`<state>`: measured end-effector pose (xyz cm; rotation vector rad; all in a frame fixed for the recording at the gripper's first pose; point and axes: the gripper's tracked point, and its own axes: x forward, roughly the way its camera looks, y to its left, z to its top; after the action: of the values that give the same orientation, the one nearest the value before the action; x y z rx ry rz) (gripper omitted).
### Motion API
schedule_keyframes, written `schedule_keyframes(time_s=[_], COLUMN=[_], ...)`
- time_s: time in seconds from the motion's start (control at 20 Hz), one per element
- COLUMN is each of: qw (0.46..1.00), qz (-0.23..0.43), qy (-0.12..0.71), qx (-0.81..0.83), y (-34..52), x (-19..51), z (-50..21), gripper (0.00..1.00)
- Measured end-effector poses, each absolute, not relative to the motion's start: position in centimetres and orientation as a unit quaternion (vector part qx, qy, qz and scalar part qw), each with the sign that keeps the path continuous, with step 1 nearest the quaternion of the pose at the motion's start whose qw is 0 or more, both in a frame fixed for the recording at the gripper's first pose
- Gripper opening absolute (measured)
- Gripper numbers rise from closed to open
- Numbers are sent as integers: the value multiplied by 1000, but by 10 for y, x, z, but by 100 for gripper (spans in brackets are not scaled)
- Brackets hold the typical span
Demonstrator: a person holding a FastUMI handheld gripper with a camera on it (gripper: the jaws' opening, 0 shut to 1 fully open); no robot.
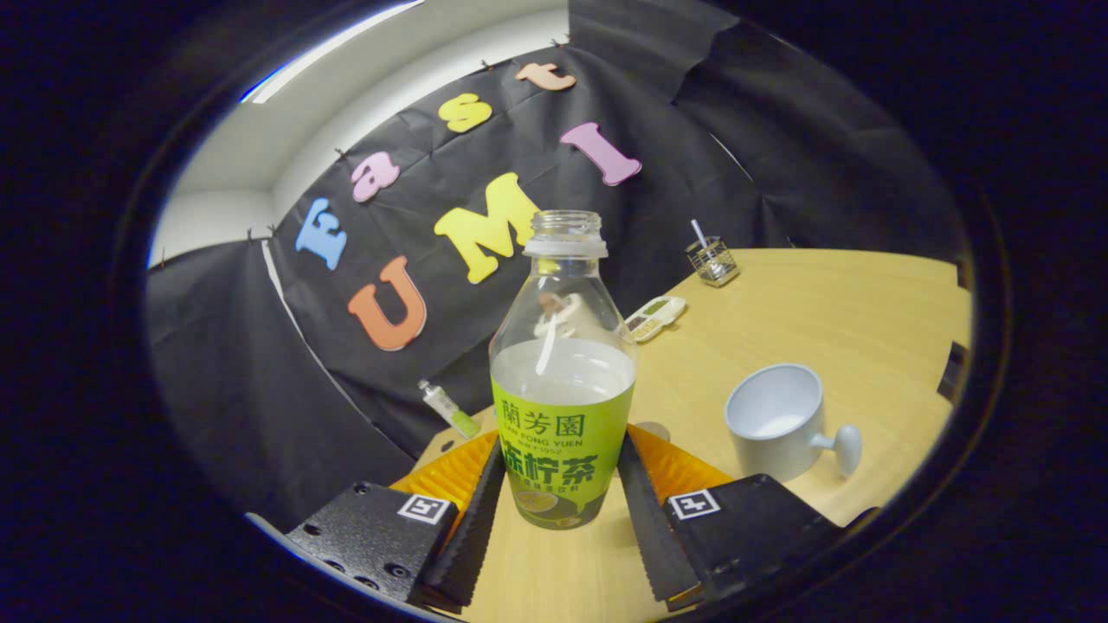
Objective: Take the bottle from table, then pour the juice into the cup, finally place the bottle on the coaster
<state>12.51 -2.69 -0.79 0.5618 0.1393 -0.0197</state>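
Your bottle (563, 372) stands uncapped between the two fingers, its long axis upright against the booth wall, neck and open mouth well above the fingertips, pale juice filling it to about the top of the green label. The gripper (561, 484) has its fingers drawn in against the label on both sides, low on the body; both seem to press on it, so you have the bottle in a grip, though whether its base sits on the tabletop (831, 311) or hangs just above is hard to tell. The relation that matters next is the cup (775, 420): it sits to the right of the bottle and just beyond the right finger, mouth tipped toward you, handle pointing further right, near the right edge of the tabletop. So the pour will likely need you to carry the bottle rightward and tip its neck that way. A round disc (651, 429) peeks out behind the bottle, possibly the coaster.
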Motion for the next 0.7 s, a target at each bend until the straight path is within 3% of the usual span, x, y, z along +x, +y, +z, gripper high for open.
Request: schedule_keyframes(time_s=[0.2,0.4,0.7], qw=[981,988,990], qz=[-58,-63,-109], qy=[85,73,82], qx=[166,117,29], y=[-38,-40,-47], x=[121,130,182], z=[-14,3,18], gripper=[77,77,78])
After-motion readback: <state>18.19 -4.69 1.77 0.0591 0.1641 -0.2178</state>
